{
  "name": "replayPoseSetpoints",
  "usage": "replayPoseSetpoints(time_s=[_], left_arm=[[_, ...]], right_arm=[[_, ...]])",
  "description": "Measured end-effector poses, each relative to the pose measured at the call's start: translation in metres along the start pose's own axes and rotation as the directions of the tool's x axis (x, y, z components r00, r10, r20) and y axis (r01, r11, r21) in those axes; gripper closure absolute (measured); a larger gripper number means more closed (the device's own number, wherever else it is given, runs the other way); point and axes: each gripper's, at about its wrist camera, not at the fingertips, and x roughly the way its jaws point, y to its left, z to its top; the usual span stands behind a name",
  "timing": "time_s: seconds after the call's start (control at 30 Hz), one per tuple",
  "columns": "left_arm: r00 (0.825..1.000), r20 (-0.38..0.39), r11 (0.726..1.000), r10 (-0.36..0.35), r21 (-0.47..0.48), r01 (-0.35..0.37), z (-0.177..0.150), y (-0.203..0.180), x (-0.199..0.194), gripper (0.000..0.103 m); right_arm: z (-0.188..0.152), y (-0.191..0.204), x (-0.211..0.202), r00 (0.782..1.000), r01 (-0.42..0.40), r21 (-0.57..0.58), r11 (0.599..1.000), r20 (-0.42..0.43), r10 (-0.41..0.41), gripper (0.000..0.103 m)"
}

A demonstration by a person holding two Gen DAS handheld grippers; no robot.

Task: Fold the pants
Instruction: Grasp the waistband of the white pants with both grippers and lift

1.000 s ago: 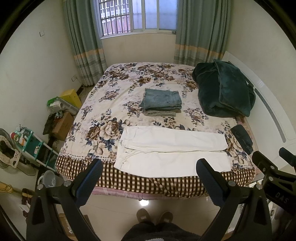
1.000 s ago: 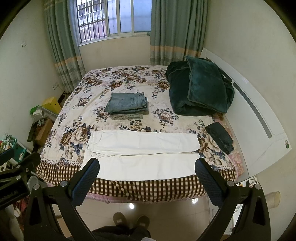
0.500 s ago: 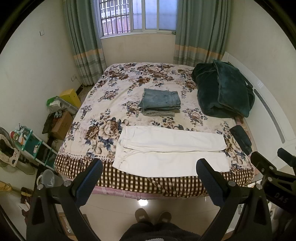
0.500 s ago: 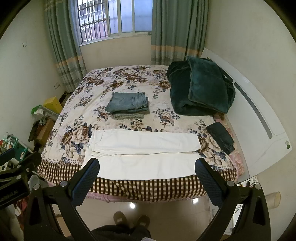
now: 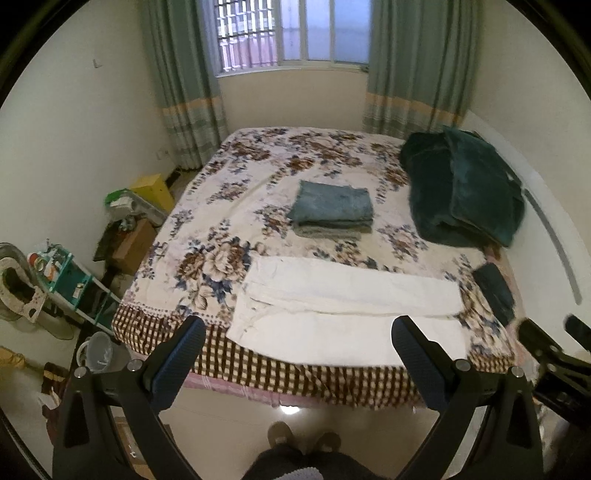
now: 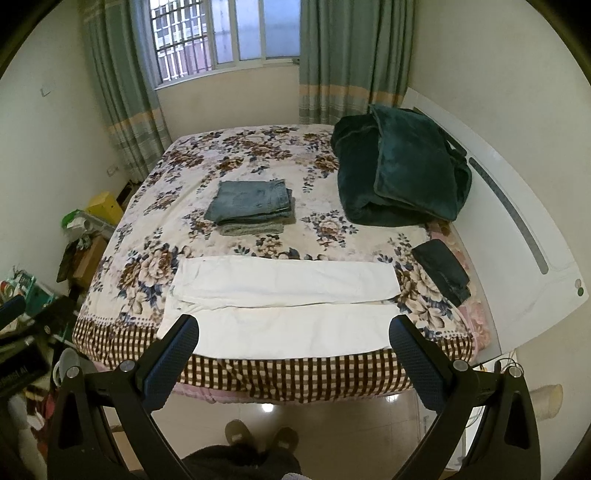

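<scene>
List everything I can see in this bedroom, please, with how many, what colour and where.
white pants: one, white, spread flat at the bed's near edge
folded jeans: small stack, blue-grey, mid-bed
blanket: one, dark green, heaped by the headboard
dark folded cloth: one, right bed edge
bed cover: floral, checked hem
curtains: green, flanking the window
yellow box: one, floor left
left gripper: black, open, empty
right gripper: black, open, empty

Home bedroom; floral-covered bed [image 6: 240, 155] w/ white headboard [image 6: 517, 236]; curtained window [image 6: 229, 33]; folded clothes [image 6: 251, 206].
</scene>
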Motion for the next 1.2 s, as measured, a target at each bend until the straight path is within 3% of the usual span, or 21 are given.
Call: replayPoseSetpoints(time_s=[0.13, 0.37, 0.57, 0.67, 0.73, 0.87, 0.93, 0.97, 1.07, 1.2], left_arm=[[0.998, -0.005, 0.998, 0.055, -0.016, -0.055, 0.016, -0.005, 0.045, 0.0], [0.986, -0.123, 0.994, 0.109, -0.017, -0.112, 0.055, -0.011, 0.161, 0.0], [0.952, -0.28, 0.991, 0.126, -0.004, -0.133, 0.09, -0.025, 0.296, 0.0], [0.916, -0.384, 0.991, 0.113, -0.025, -0.132, 0.103, -0.031, 0.374, 0.0], [0.884, -0.457, 0.989, 0.101, -0.052, -0.14, 0.108, -0.033, 0.429, 0.0], [0.795, -0.604, 0.974, 0.056, -0.142, -0.176, 0.104, -0.031, 0.543, 0.0], [0.75, -0.661, 0.959, 0.0, -0.212, -0.187, 0.096, -0.029, 0.598, 0.0], [0.726, -0.687, 0.946, -0.029, -0.254, -0.202, 0.09, -0.025, 0.627, 0.0], [0.677, -0.733, 0.911, -0.07, -0.323, -0.256, 0.078, -0.021, 0.688, 0.002], [0.643, -0.759, 0.847, -0.104, -0.406, -0.343, 0.065, -0.008, 0.751, 0.006]], right_arm=[[0.009, -0.013, 0.034, 1.0, 0.028, 0.038, 0.999, 0.002, -0.028, 0.0], [0.048, -0.044, 0.137, 0.993, 0.102, 0.116, 0.988, -0.071, -0.094, 0.0], [0.088, -0.071, 0.268, 0.975, 0.153, 0.203, 0.967, -0.188, -0.114, 0.0], [0.107, -0.085, 0.348, 0.959, 0.187, 0.258, 0.948, -0.259, -0.119, 0.0], [0.115, -0.096, 0.404, 0.946, 0.205, 0.31, 0.929, -0.308, -0.106, 0.0], [0.122, -0.125, 0.533, 0.908, 0.259, 0.42, 0.87, -0.412, -0.071, 0.0], [0.12, -0.136, 0.585, 0.89, 0.286, 0.454, 0.844, -0.453, -0.058, 0.0], [0.117, -0.143, 0.616, 0.876, 0.307, 0.468, 0.828, -0.479, -0.054, 0.0], [0.105, -0.161, 0.694, 0.834, 0.37, 0.482, 0.794, -0.55, -0.055, 0.0], [0.082, -0.188, 0.783, 0.774, 0.447, 0.509, 0.736, -0.632, -0.033, 0.0]])
